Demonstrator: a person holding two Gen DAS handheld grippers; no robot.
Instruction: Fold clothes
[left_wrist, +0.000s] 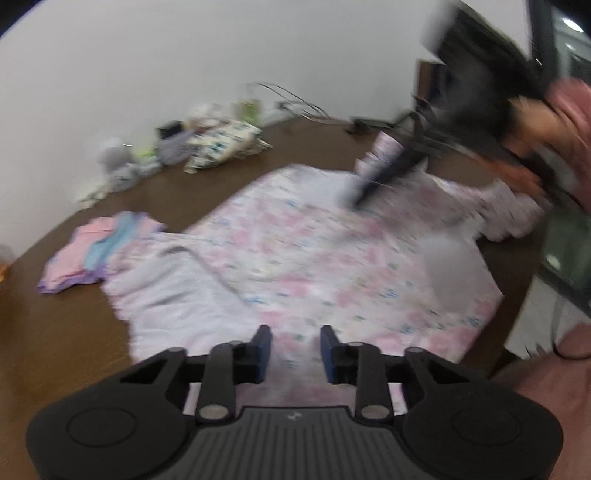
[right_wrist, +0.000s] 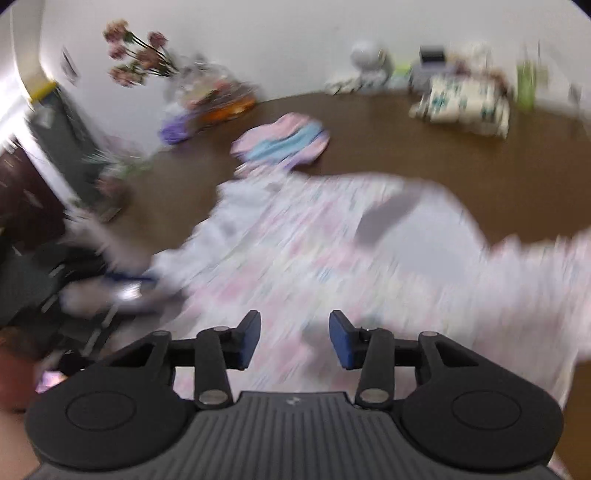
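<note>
Brown table, motion-blurred pink garment

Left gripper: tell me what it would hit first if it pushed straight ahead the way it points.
Most likely the pink floral garment spread on the brown table. The left gripper angles down at it, jaws apart and empty; blur leaves the gap unclear.

Each black gripper has blue fingertip pads, silver screws, a ribbed base.
</note>
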